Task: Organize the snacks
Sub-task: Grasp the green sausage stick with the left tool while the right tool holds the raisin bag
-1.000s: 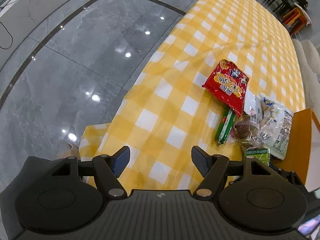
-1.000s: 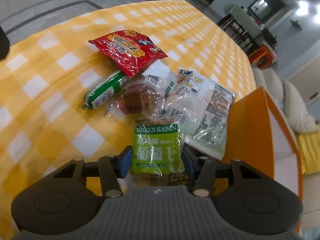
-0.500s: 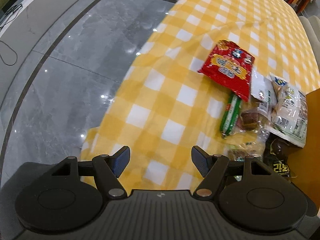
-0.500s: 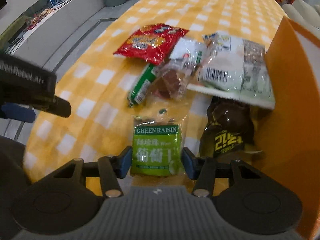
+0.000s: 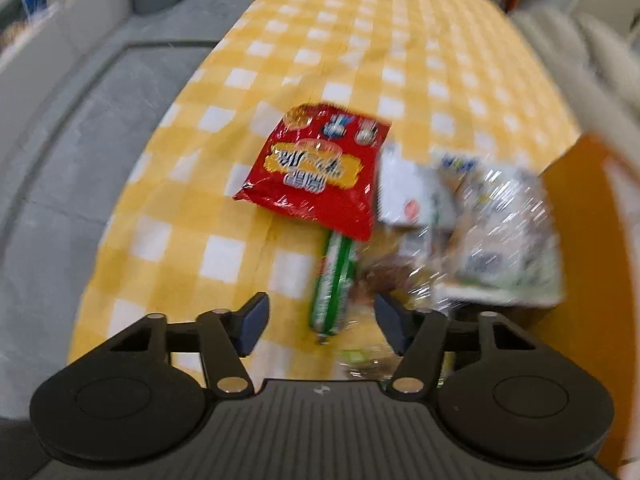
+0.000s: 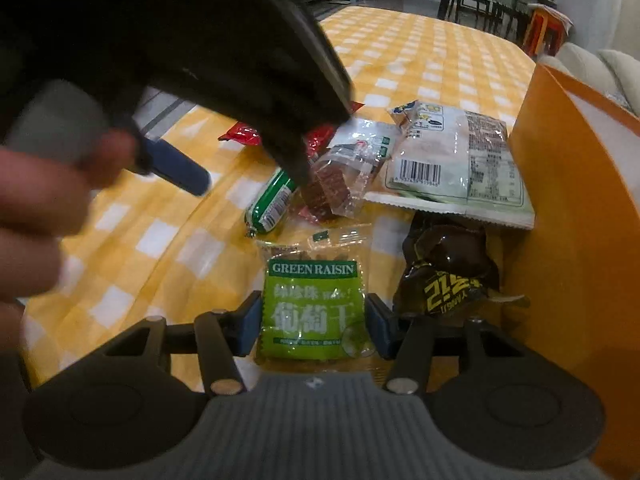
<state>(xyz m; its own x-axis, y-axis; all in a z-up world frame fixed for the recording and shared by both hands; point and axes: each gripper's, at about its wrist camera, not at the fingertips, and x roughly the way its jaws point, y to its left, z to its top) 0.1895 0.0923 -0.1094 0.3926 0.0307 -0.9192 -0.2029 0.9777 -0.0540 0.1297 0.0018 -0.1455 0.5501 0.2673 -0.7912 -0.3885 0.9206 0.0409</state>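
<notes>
My left gripper [image 5: 322,318] hangs low over the snack pile on the yellow checked tablecloth [image 5: 224,256]. Its jaws are closing, with the near end of a green sausage stick [image 5: 334,280] between them, untouched by the pads. A red snack bag [image 5: 316,172] lies just beyond the stick. My right gripper [image 6: 314,322] is shut on a green raisin packet [image 6: 312,308]. Ahead of it lie the green sausage stick [image 6: 272,204] and a clear packet with a brown snack [image 6: 332,188]. The left gripper's blue finger pad [image 6: 176,168] shows over them.
An orange box wall [image 6: 568,220] stands at the right, also seen as the orange box [image 5: 588,248]. Against it lie a dark wrapped snack [image 6: 448,276] and a large white-green bag [image 6: 452,160]. A person's hand [image 6: 36,208] fills the left edge. Grey floor [image 5: 60,160] lies left of the table.
My left gripper has moved right and down over the pile, and its jaws have narrowed around the sausage's end. My right gripper still holds the raisin packet and has rolled.
</notes>
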